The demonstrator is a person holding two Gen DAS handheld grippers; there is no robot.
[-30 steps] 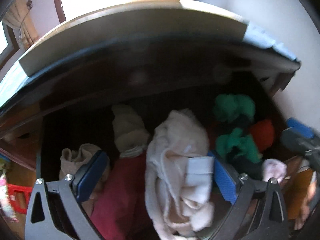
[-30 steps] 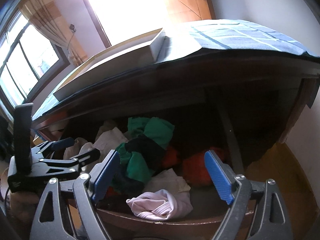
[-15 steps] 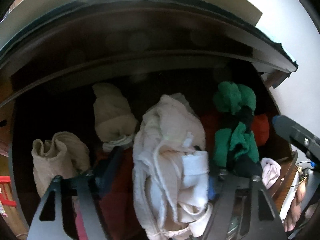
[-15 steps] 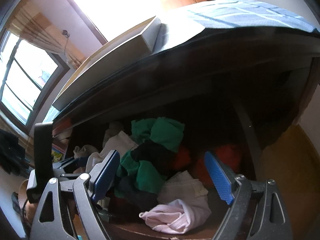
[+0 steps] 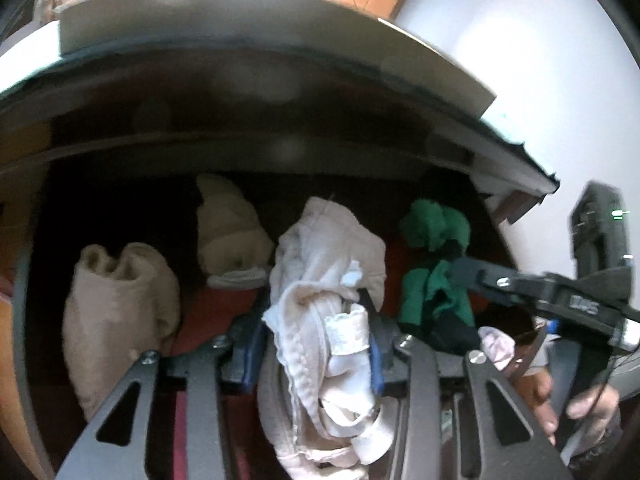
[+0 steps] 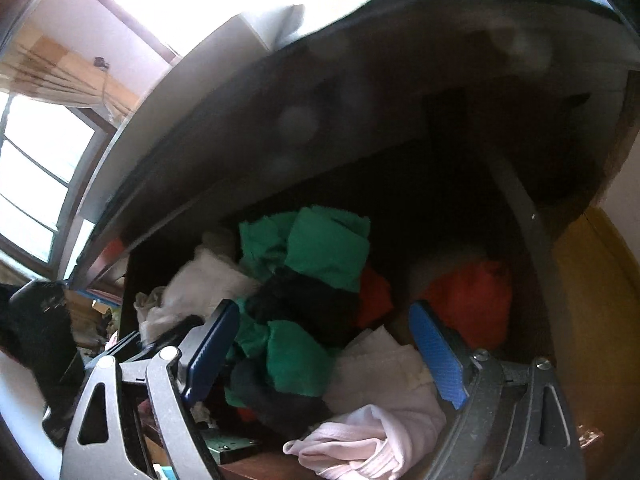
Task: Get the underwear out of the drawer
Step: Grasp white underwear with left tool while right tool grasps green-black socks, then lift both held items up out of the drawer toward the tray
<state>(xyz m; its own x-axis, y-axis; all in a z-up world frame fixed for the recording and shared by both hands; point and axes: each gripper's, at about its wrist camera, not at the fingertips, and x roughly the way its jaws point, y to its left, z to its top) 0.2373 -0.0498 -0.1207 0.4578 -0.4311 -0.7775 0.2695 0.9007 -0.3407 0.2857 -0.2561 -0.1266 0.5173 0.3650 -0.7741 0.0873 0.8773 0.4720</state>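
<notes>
My left gripper [image 5: 316,344] has just been closing its jaws; they now pinch the soft, crumpled white cotton underwear [image 5: 320,300], ready to lift it from the dark wooden drawer [image 5: 24,280]. My right gripper [image 6: 324,352] waits above the clothes, jaws wide apart.

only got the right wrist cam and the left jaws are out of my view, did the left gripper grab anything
observer: yes, the left gripper has just been closing and its pads now press on the white underwear.
operator: anything left of that piece
observer: two beige bundles, one at far left, one further back.
operator: is my right gripper close to it
observer: no, the right gripper is off to the side by the green cloth, apart from the underwear, open and holding nothing.
</notes>
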